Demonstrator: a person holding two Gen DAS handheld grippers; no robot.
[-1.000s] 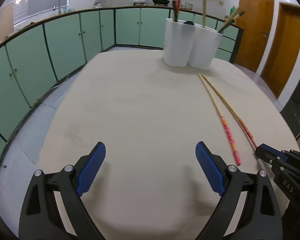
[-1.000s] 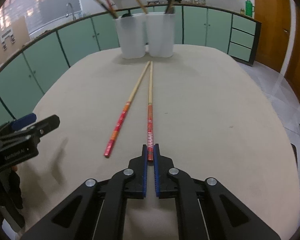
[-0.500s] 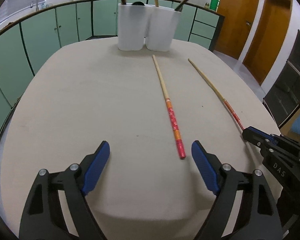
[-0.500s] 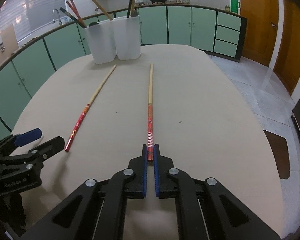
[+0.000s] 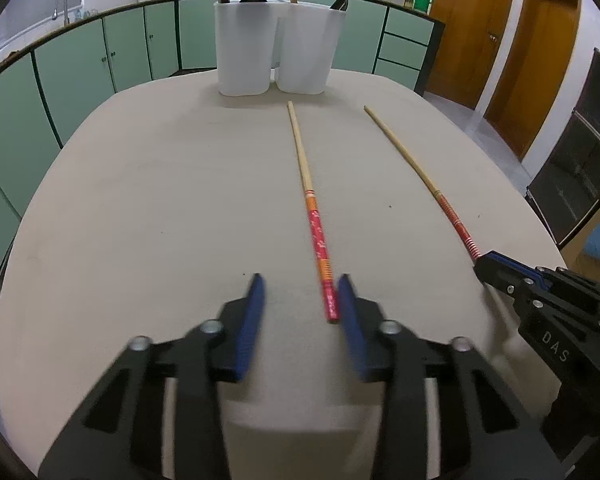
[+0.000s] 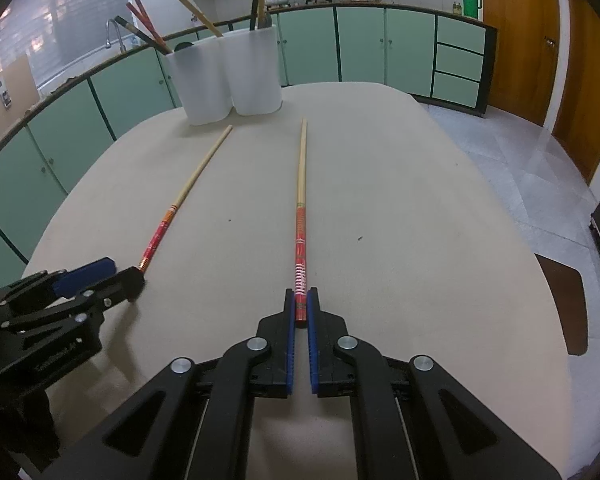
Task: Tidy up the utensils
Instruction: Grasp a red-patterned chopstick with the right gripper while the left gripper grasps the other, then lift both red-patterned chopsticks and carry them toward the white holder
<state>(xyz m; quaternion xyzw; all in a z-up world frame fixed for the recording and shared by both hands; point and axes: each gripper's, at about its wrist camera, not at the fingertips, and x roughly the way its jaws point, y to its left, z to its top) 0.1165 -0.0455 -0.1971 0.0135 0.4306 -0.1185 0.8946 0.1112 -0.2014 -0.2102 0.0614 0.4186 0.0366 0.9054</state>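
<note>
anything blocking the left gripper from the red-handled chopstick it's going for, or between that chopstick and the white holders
Nothing visible. The left gripper is open with the red-handled bamboo chopstick end already between its fingers, beside the right-hand one. Only bare beige table lies between it and the white plastic utensil holders.

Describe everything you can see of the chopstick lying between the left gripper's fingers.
The left chopstick is long and thin, pale wood at its far end, with red and orange patterned bands at the near end. It lies flat on the table, pointing toward the white holders. Its red end sits between the left gripper's open fingers, close beside the right-hand pad.
</note>
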